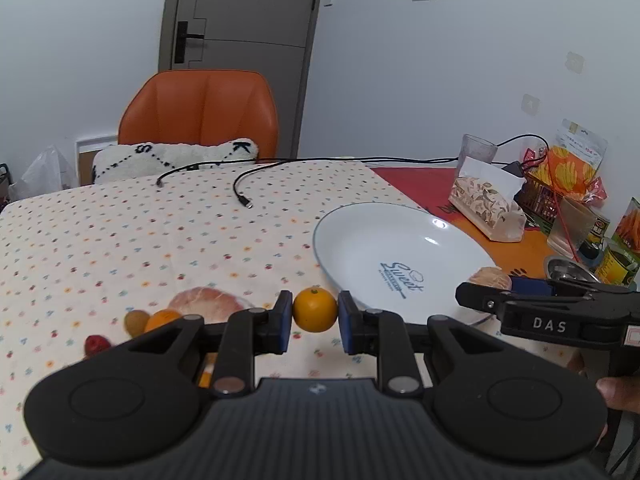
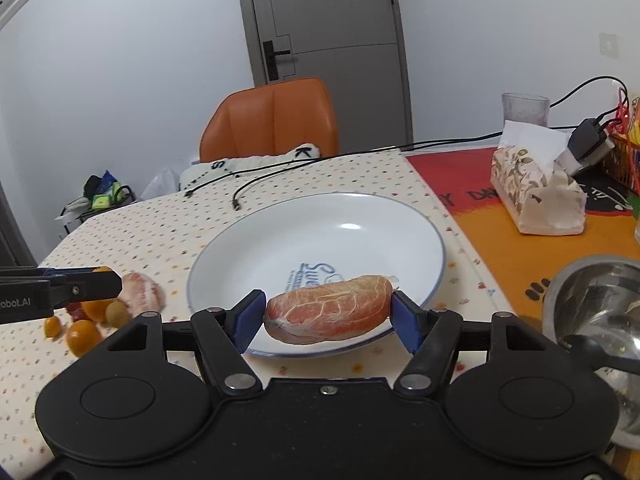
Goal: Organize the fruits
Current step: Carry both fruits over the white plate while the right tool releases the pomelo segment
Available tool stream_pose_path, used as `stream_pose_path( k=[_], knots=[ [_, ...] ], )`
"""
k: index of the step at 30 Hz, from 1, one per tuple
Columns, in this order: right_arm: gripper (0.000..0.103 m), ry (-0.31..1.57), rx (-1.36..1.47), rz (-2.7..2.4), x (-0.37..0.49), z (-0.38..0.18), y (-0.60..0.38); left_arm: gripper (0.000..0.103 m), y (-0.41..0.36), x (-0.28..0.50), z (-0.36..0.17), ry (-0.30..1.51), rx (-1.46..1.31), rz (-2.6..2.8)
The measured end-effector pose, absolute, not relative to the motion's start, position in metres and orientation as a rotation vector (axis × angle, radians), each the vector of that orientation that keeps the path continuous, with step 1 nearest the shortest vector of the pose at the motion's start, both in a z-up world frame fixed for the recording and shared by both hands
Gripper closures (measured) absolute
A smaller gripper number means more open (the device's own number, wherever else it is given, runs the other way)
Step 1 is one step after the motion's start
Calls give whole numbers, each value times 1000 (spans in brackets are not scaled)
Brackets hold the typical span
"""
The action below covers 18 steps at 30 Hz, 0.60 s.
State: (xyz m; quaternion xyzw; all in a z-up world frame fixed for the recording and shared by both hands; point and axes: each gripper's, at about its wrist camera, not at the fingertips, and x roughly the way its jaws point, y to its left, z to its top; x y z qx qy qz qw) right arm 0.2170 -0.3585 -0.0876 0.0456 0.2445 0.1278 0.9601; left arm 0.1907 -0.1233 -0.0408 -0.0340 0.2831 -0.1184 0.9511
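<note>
Left gripper (image 1: 315, 322): its blue pads close on either side of a small orange (image 1: 315, 309), touching or nearly touching it; the fruit sits between them above the dotted tablecloth (image 1: 120, 232), just short of the white plate (image 1: 400, 252). Whether the orange is lifted clear of the cloth cannot be told.

Right gripper (image 2: 328, 316): pinching a peeled grapefruit segment (image 2: 329, 309) end to end, over the near rim of the plate (image 2: 248, 240). The left wrist view shows only one end of this segment (image 1: 489, 277) behind the right gripper's black finger, and part of a hand (image 1: 618, 394) at the frame's right edge.

Only the right wrist view shows the metal bowl (image 2: 592, 300) near right, with a dark spoon inside. It also shows the left gripper's finger (image 2: 60, 288) over the remaining fruit pile (image 2: 86, 320): small oranges, a greenish round fruit, something red, and a second peeled segment (image 2: 142, 292). The left wrist view shows the same pile partly hidden behind its own finger.

Mid-table: two loose black cables (image 1: 244, 192), a tissue pack (image 2: 536, 192), a clear tumbler (image 2: 525, 110) and a charger (image 2: 588, 138) on a red-and-orange mat (image 2: 500, 240). Snack bags (image 1: 576, 160) appear in the left view only.

Beyond: an orange chair (image 1: 200, 112) holding a white cushion, a grey door (image 2: 332, 20), pale walls.
</note>
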Motion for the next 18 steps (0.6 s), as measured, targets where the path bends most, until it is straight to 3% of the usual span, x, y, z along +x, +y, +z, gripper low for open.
stream_pose_path(
  k=[18],
  knots=[
    [33, 485, 151, 249, 210, -95, -378, 80, -168, 224, -48, 612, -34, -306]
  ],
)
